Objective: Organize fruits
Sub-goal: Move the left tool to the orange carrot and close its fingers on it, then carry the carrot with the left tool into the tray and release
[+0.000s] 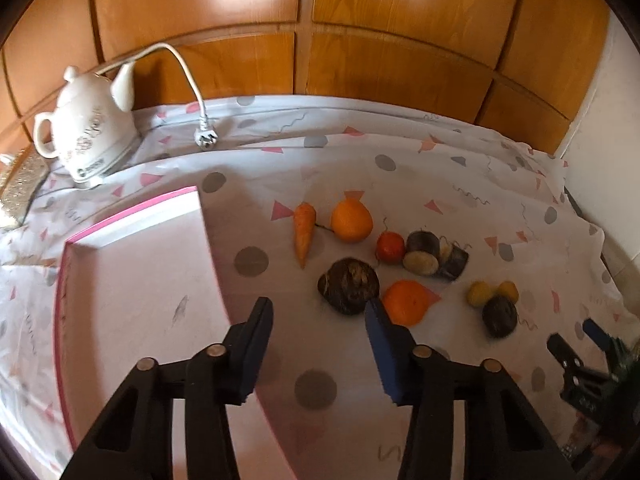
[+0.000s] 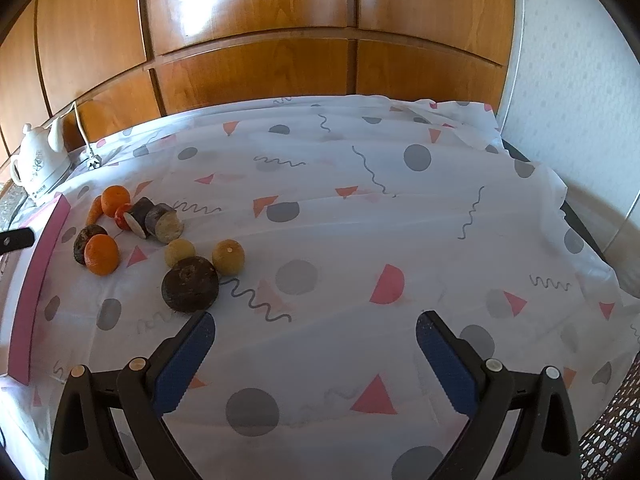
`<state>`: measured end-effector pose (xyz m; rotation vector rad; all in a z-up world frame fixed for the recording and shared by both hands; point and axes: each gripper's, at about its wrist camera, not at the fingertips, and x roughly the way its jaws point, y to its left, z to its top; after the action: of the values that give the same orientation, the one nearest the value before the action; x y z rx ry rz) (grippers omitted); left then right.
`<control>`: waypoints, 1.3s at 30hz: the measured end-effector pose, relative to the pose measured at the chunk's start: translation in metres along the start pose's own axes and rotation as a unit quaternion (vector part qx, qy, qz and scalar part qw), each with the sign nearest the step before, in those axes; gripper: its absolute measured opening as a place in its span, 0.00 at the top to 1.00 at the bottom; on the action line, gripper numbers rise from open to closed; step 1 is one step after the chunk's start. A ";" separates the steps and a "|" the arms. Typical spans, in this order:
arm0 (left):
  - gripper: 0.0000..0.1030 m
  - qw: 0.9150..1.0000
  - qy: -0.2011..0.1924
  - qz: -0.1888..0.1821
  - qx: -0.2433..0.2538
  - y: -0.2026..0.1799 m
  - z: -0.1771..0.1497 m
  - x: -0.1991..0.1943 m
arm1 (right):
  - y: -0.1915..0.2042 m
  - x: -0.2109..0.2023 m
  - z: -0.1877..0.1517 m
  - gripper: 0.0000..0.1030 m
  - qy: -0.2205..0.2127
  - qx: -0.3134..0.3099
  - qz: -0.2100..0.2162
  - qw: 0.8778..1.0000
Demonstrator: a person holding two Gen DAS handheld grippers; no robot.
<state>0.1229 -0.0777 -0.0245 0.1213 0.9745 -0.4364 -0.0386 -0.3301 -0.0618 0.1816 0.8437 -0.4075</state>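
Note:
Produce lies on the patterned cloth: a carrot, two oranges, a small red tomato, two cut dark radish pieces, two dark round roots and two small yellow fruits. A pink-edged white box lies open at the left. My left gripper is open and empty, hovering just short of the near orange and root. My right gripper is open and empty, right of the dark root; it also shows in the left wrist view.
A white ceramic kettle with a loose cord and plug stands at the back left. Wooden panelled doors rise behind the table. The cloth's right edge drops off by a white wall.

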 end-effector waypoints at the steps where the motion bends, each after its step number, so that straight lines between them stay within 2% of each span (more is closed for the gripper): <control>1: 0.60 1.000 0.005 0.000 -0.002 0.001 0.004 0.005 | -0.001 0.000 0.000 0.01 0.000 0.001 0.000 1.000; 6: 0.65 1.000 0.017 0.002 -0.005 0.006 0.029 0.032 | -0.003 0.001 0.001 0.01 0.000 0.008 0.003 1.000; 11: 0.66 0.999 0.030 0.012 -0.001 0.006 0.045 0.058 | -0.006 0.001 0.004 0.01 0.001 0.018 0.006 1.000; 15: 0.75 0.999 0.041 0.023 -0.001 0.006 0.050 0.076 | -0.010 0.004 0.004 0.01 0.006 0.026 0.006 1.000; 20: 0.75 0.998 0.053 0.023 0.000 0.005 0.052 0.090 | -0.017 0.005 0.006 0.01 0.005 0.038 0.003 0.999; 25: 0.75 0.998 0.059 0.022 -0.008 0.005 0.053 0.102 | -0.036 0.009 0.006 0.02 0.012 0.080 -0.004 0.997; 26: 0.79 0.998 0.064 0.020 -0.007 0.005 0.053 0.104 | -0.038 0.009 0.006 0.04 0.015 0.085 -0.004 0.996; 27: 0.85 0.998 0.062 0.023 -0.007 0.005 0.053 0.105 | -0.040 0.010 0.005 0.05 0.017 0.088 -0.006 0.996; 33: 0.85 0.999 0.044 0.023 -0.022 0.010 0.052 0.102 | -0.055 0.014 0.003 0.08 0.026 0.117 -0.012 0.993; 39: 0.85 0.999 0.010 0.022 -0.025 0.010 0.051 0.083 | -0.077 0.016 0.000 0.09 0.031 0.150 -0.032 0.988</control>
<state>0.2065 -0.1085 -0.0648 0.1020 0.9995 -0.3715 -0.0612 -0.4043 -0.0739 0.4496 0.8483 -0.5919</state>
